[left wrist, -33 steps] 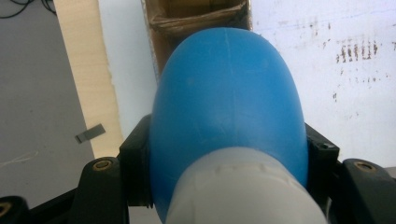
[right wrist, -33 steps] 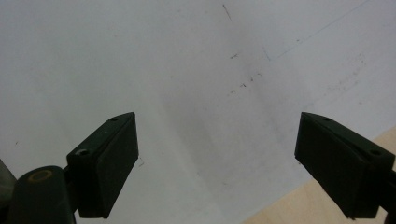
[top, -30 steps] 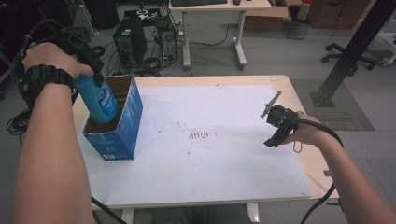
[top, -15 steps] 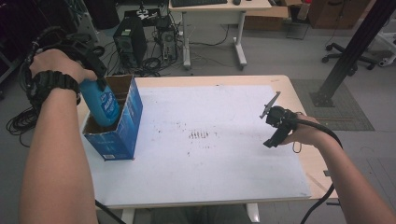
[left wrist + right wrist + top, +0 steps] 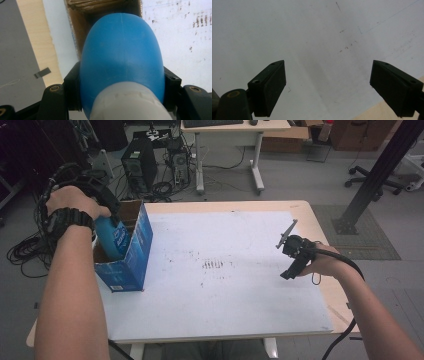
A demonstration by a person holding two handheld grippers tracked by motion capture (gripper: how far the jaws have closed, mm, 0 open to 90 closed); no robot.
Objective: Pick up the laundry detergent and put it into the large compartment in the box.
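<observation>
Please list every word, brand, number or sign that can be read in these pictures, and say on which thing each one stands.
No text can be read.
Blue bottle, held by the left gripper: a white label, too blurred to read.
Blue cardboard box: small white print low on its front, too small to read.
White sheet: dark smudges, not writing.

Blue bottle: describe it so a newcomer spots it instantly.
Start at the white-topped table and go to the open blue cardboard box at its left edge. The blue bottle stands tilted in the box, clamped by the left claw. Its smooth glossy plastic and white cap set it apart.
</observation>
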